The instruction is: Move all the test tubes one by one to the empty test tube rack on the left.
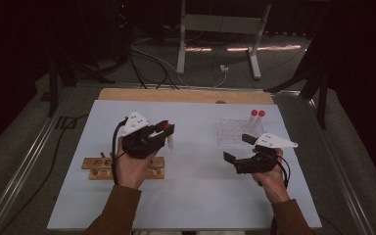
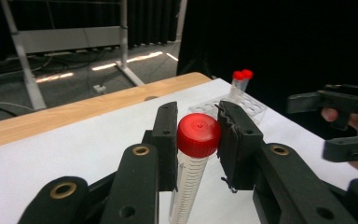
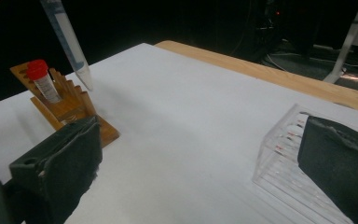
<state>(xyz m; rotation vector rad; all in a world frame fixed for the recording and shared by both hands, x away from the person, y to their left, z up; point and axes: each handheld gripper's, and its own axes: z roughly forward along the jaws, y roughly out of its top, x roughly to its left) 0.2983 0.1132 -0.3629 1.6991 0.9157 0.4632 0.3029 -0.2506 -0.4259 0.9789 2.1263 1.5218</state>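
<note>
Capped tube is clamped just under its red cap by left gripper; light, rigid, slick plastic. Right gripper, at 3 o'clock, is held wide, empty.

The room is dim and its edges sink into black; only the white sheet on the worktop catches soft light from above. Two bright streaks of glare lie on the floor beyond the worktop's far edge. Shadows under things are faint and diffuse. The high view is grainy and slightly soft. In both gripper views the near black jaws are blurred, and the red cap shows a small highlight.
</note>
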